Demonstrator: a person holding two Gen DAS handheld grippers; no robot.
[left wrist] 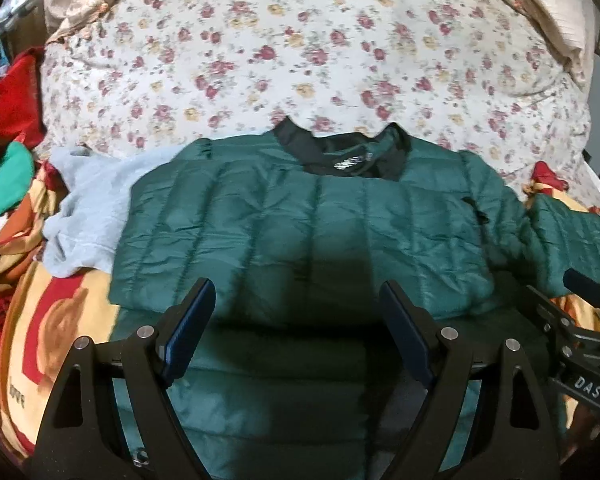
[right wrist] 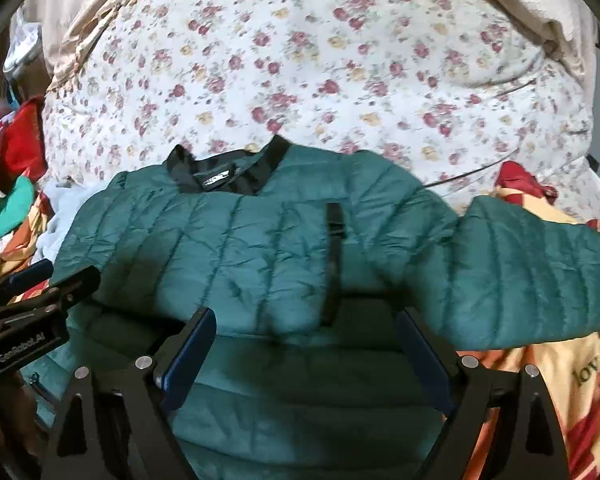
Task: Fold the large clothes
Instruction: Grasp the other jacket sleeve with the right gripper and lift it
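The jacket has been folded bottom-to-collar on the bed. Both hand-held grippers, left and right, are apart and empty. The sleeve beside the jacket is to be folded in next.

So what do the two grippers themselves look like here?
Both are black, with angular linkage arms, silver pivot pins and dark blue pads. The left gripper shows white "GenRobot.AI" lettering on its body in the right wrist view; the right gripper shows "DAS" in the left wrist view.
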